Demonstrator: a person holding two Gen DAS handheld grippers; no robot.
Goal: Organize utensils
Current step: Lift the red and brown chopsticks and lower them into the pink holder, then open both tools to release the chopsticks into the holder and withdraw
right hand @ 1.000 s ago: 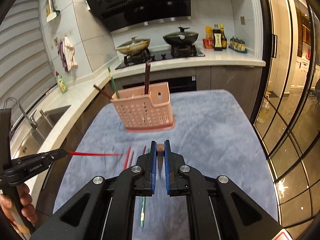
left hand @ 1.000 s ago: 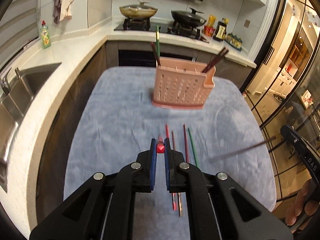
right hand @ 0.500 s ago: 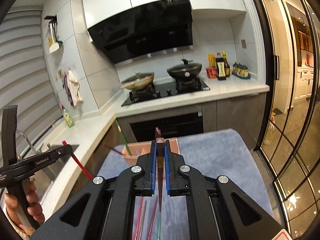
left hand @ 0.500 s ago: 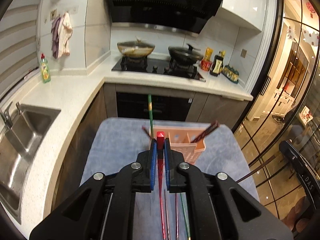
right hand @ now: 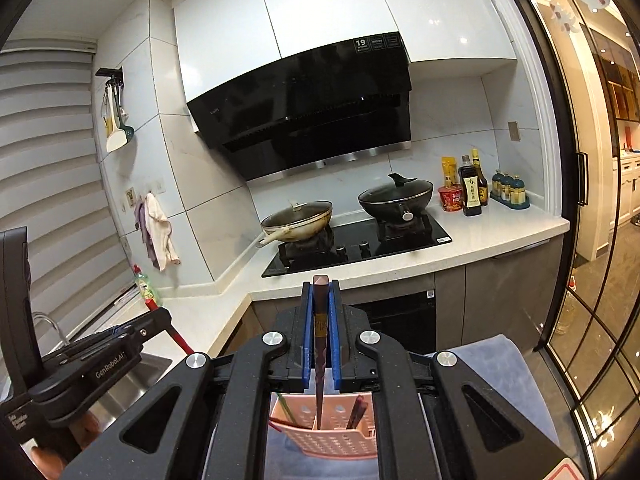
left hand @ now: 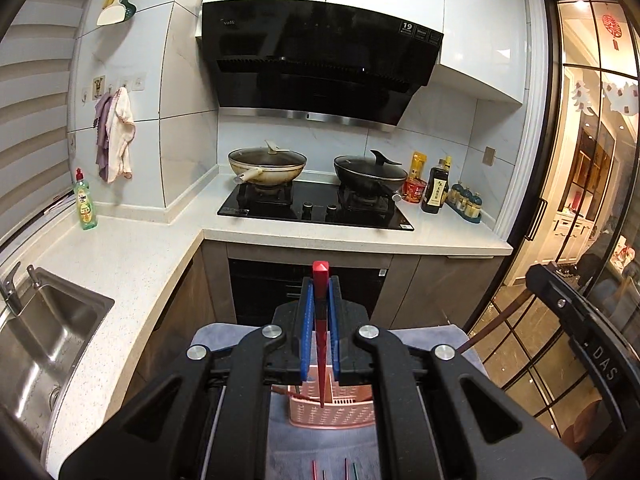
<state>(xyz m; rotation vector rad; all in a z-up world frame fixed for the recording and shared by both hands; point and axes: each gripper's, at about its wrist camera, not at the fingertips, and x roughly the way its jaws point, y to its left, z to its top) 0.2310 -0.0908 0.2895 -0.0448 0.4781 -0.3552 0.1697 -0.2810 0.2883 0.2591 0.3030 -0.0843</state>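
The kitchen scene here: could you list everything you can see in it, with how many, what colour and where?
Red chopstick: one, red, clamped in left tool, pointing down toward the holder.
Brown chopstick: one, dark brown, clamped in right tool, tip over the holder.
Utensil holder: one, pink, perforated, on the cloth, holding a few chopsticks.
Cloth: one, grey-blue, covering the table.
Loose chopsticks: about four, red and green, on the cloth.
Woks: two, lidded, one pale, one black, on the hob.
Soap bottle: one, green, on the counter.
Sink: one, steel, left.
Left tool: shut.
Right tool: shut.
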